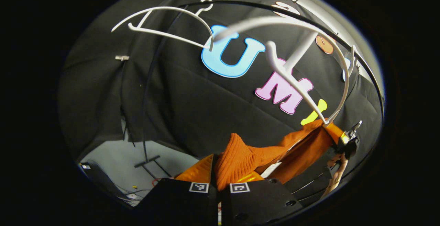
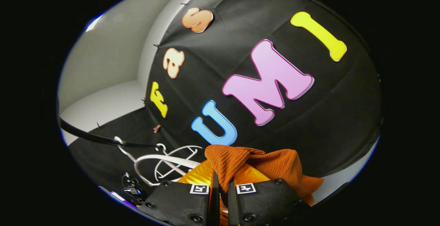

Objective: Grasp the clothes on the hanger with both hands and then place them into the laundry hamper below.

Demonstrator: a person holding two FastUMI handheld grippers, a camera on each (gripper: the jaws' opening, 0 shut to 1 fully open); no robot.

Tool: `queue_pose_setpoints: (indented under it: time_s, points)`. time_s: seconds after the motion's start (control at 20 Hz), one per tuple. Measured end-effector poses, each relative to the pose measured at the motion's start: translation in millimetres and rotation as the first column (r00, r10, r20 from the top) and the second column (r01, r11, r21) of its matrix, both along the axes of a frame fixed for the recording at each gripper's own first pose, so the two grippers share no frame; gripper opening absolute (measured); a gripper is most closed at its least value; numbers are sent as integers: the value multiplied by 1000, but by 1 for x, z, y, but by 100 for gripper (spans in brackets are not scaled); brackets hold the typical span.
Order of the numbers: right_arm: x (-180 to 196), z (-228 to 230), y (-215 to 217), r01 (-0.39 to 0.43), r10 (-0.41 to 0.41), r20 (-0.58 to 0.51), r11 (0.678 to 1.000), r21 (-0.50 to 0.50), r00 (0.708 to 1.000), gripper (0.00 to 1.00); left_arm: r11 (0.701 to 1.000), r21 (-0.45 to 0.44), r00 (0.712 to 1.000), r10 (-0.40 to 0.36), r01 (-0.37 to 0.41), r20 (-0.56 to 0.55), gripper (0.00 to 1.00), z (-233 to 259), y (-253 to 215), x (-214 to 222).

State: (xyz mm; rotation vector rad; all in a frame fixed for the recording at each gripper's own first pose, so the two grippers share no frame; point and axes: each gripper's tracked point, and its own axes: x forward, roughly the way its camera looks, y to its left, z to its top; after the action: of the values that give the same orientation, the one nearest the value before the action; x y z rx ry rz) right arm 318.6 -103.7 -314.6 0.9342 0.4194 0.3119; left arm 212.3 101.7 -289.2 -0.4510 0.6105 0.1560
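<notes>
— fingers of the left gripper (image 1: 219, 184) pinch the orange garment (image 1: 240, 157); right gripper (image 2: 220, 188) likewise?
— yes, clamped on it. garment stretches between them, just off the near hanger's (image 1: 309, 78) tip; hamper presumably below.

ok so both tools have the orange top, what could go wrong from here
1. The orange garment has one end bunched at the tip of the nearer white hanger; it may snag there as it is pulled away.
2. The left tool and right tool each pinch only a small fold of knit, so a tug could slip it free.
3. The hamper is out of sight here, so the drop would be aimed blind.
</notes>
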Motion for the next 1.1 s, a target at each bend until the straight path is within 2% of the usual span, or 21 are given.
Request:
queue_pose_setpoints:
  time_s: [0.1,0.2,0.35,0.5,0.7,0.8,1.1]
  points:
    - [-20,-28,22,-71,68,-73,996,-48,995,14,1000,-14,1000,0,0,-26,8,-12,-10,-6]
    - [-43,-47,53,-159,151,-137,986,-47,979,14,1000,-26,999,-3,2,-50,8,-24,-21,-15]
    - [-80,-59,96,-266,269,-209,963,42,940,14,997,-77,997,-10,4,-73,7,-40,-35,-24]
    - [-102,-55,136,-346,363,-245,932,111,899,14,994,-110,996,-9,-1,-92,7,-47,-47,-30]
    - [-131,-51,166,-404,431,-242,902,155,870,14,993,-118,998,-12,4,-63,8,-43,-61,-18]
    - [-143,-56,178,-415,451,-273,891,183,849,14,991,-137,998,-17,8,-63,7,-45,-68,-15]
    - [-176,-93,192,-473,488,-388,870,142,782,14,987,-154,984,-68,43,-162,7,-75,-85,-24]
